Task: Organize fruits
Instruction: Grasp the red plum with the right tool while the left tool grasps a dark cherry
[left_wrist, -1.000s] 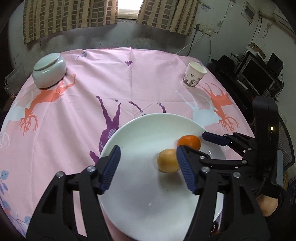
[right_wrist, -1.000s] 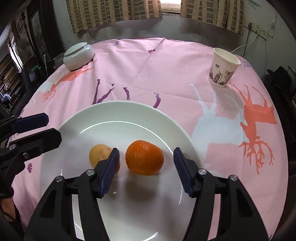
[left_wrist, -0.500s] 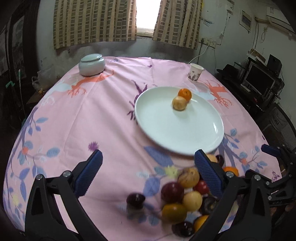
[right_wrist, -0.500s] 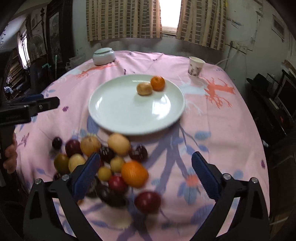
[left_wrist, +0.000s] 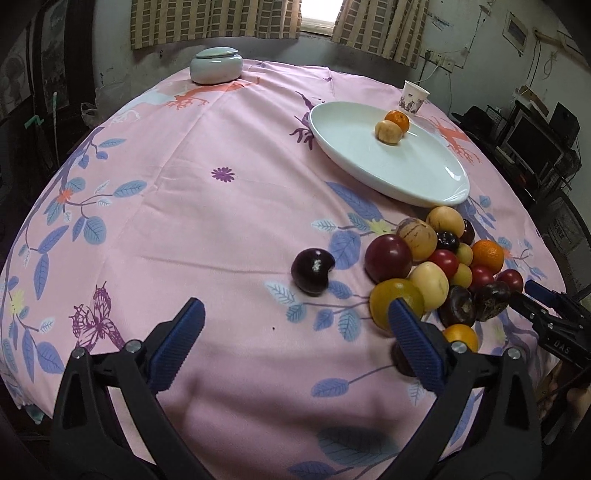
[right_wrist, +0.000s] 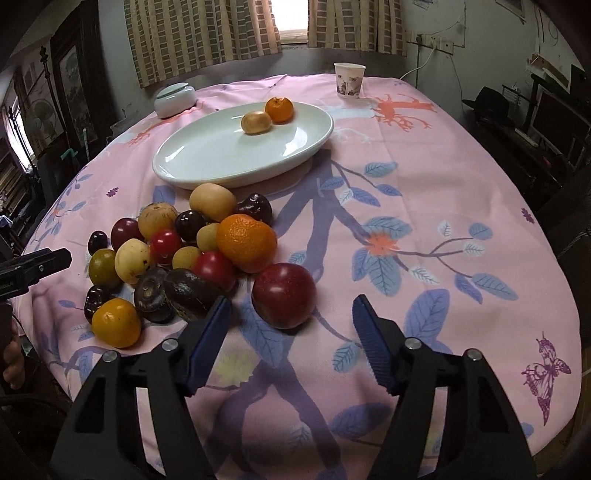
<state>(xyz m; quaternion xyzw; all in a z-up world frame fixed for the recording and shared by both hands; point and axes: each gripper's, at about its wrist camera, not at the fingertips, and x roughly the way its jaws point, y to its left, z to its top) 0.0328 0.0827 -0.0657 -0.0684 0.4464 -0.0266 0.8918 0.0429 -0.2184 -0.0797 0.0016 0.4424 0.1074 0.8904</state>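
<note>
While both grippers hang over the near edge of the round table, the pile of fruit (right_wrist: 177, 254) lies between them: in the right wrist view it sits ahead and to the left of the right gripper (right_wrist: 291, 334), and in the left wrist view ahead and to the right of the left gripper (left_wrist: 295, 339). The left gripper's jaws stand wide, with only pink tablecloth (left_wrist: 207, 206) between them; its right pad overlaps a yellow-green fruit (left_wrist: 395, 304) at the pile's near side, though contact cannot be told. A dark cherry-like fruit (left_wrist: 312, 271) lies alone just ahead of this gripper, apart from the pile. The right gripper's jaws are closing at a middling width, gripping nothing; a large dark-red plum (right_wrist: 284, 295) rests just ahead of the gap, near the left pad and not between the pads. The pile is a loose cluster touching one another: an orange mandarin (right_wrist: 246, 242), red tomato-like fruits, pale yellow and tan rounds, dark purple-brown pieces and a small orange one (right_wrist: 116, 323) nearest the table's edge. Just beyond the pile, toward the table's middle, is a white oval plate (right_wrist: 221, 162) carrying a tan fruit (right_wrist: 256, 122) and a second mandarin (right_wrist: 279, 109) touching each other. A paper cup (right_wrist: 349, 79) and a lidded white ceramic jar (right_wrist: 174, 99) stand at the far edge, well apart.
</note>
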